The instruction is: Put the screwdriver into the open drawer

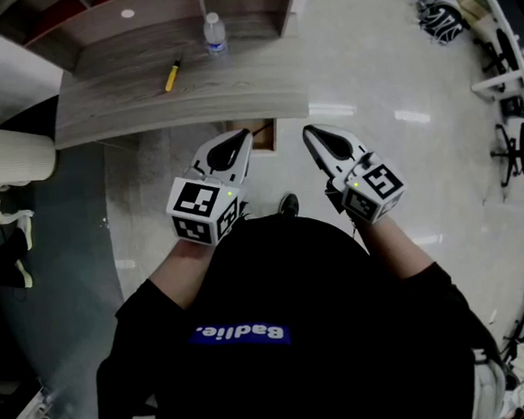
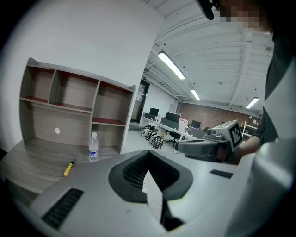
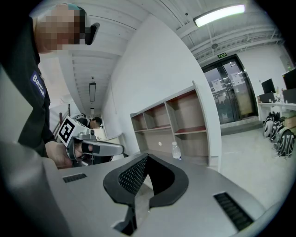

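A yellow-handled screwdriver [image 1: 173, 75] lies on the grey wooden desk [image 1: 123, 107], left of a clear water bottle [image 1: 215, 33]. Below the desk's front edge a small brown open drawer [image 1: 263, 137] shows between my two grippers. My left gripper [image 1: 244, 137] and right gripper [image 1: 310, 133] hang side by side in front of the desk, both shut and empty, well short of the screwdriver. In the left gripper view the screwdriver [image 2: 68, 168] and bottle [image 2: 93, 147] sit far ahead on the desk. The right gripper view shows the bottle [image 3: 175, 151] but not the screwdriver.
A shelf unit with open cubbies [image 1: 132, 9] stands at the back of the desk. A white chair [image 1: 3, 155] sits at the left over a dark floor mat. Office chairs and desks [image 1: 508, 88] line the right side, with striped bags [image 1: 436, 8] beyond.
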### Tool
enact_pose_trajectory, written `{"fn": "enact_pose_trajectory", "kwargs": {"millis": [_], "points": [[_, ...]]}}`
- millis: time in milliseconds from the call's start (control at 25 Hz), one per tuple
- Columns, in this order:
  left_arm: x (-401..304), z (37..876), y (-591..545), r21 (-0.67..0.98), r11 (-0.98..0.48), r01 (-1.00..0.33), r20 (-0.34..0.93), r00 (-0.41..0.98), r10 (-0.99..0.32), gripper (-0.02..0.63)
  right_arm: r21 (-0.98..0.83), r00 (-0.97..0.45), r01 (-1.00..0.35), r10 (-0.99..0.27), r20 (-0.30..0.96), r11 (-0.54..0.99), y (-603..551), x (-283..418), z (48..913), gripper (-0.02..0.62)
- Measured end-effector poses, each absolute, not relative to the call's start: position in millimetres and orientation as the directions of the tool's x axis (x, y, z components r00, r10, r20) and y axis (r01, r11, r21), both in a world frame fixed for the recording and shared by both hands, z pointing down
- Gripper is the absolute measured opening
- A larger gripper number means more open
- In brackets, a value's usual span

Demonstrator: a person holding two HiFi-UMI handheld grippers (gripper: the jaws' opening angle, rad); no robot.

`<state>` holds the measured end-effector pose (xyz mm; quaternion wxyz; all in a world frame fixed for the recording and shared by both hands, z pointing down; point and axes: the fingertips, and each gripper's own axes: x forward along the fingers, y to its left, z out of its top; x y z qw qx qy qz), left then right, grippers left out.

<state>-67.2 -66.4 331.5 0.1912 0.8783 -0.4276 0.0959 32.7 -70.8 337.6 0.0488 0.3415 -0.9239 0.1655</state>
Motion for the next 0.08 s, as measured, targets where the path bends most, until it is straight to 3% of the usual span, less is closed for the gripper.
{"fn": "enact_pose_trajectory", "kwargs": {"millis": [80], "points": [[-67.5,331.2,-65.1,0.252,-0.562,-0.788,0.331,0.616,-0.715,0.003,-0.273,-0.762,-0.648,-0.615,0.204,0.711,-69.7,32.0,337.9,0.028]]}}
